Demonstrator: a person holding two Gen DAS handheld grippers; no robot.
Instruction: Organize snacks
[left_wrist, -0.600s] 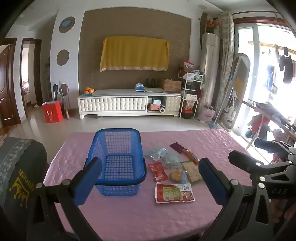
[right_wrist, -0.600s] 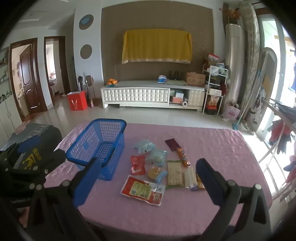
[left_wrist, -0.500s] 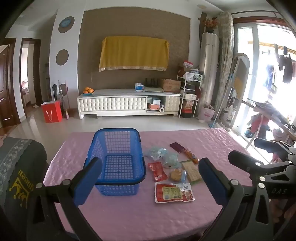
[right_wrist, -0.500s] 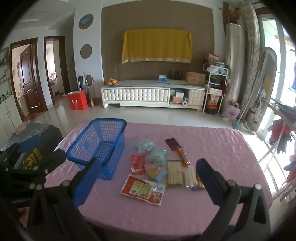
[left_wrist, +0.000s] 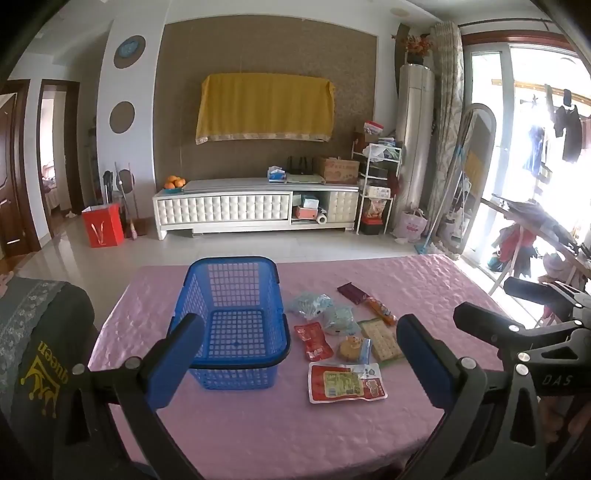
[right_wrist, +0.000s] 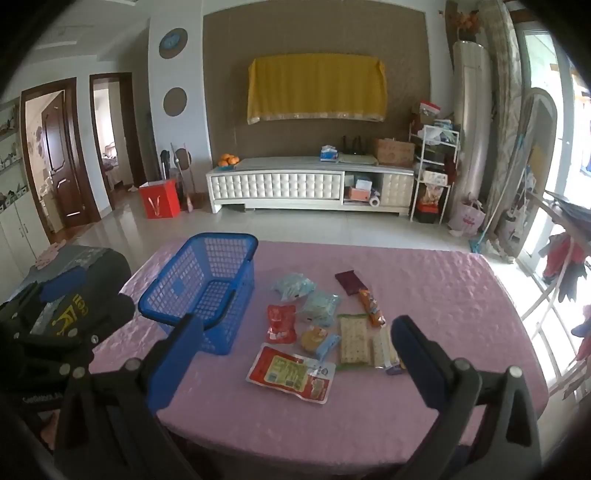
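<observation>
Nothing shifted since the earlier frames: same framing in both views, snacks and basket lying as before. Left tool (left_wrist: 299, 354) spread to its widest, gripping nothing, pitched down toward the pink surface (left_wrist: 424, 284); right tool (right_wrist: 295, 354) likewise wide apart and empty, pitched down a little more steeply. Both raised above the near edge of the surface, touching none of the goods. Seen from the left tool: blue basket (left_wrist: 236, 321) at 11 o'clock, empty, its near rim partly behind the left blue finger; large red-and-white packet (left_wrist: 345, 382) at about 1 o'clock, nearest of the snacks; small red pouch (left_wrist: 313, 340) and round biscuit pack (left_wrist: 352, 347) just beyond it; cracker pack (left_wrist: 380, 338) at 2 o'clock, partly behind the right finger. Farther off, two pale blue bags (left_wrist: 321, 308), an orange stick pack (left_wrist: 378, 310) and a dark maroon wrapper (left_wrist: 351, 292), all just right of the basket. From the right tool, basket (right_wrist: 207, 288) at 10 o'clock, snacks dead ahead at 12, large packet (right_wrist: 291, 373) closest. Right tool's black frame (left_wrist: 517, 332) showing at the 3 o'clock edge of the left view. Print on the packets too small to read; one small purple item by the right finger unclear. Hands out of sight in both views.
</observation>
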